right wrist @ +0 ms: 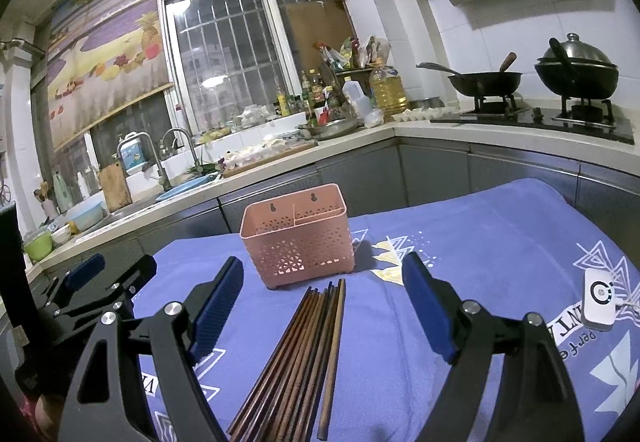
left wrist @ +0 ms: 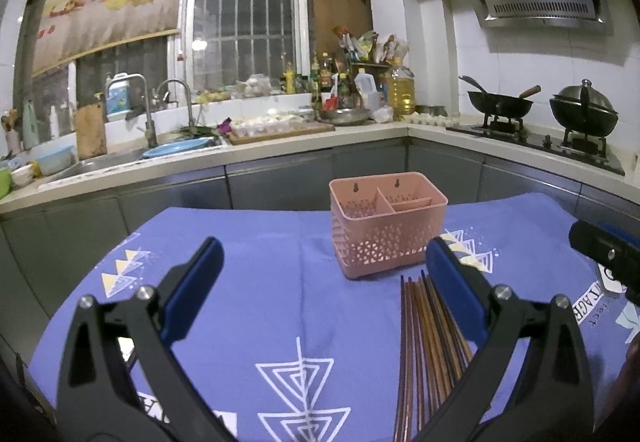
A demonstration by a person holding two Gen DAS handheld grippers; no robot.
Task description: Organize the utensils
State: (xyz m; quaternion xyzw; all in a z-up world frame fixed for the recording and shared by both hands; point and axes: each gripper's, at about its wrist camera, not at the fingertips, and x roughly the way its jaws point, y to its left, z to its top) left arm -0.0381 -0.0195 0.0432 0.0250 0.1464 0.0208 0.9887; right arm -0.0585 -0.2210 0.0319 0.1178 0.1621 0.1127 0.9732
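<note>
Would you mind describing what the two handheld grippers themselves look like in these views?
Both look alike. The left gripper and right gripper each have two black, wedge-shaped plastic arms with triangular cut-outs, joined by round silver bolts. Each finger carries a long, flat, dark blue pad; the right gripper's pads show fine ribbing. No cables, markings or sleeves are visible.
</note>
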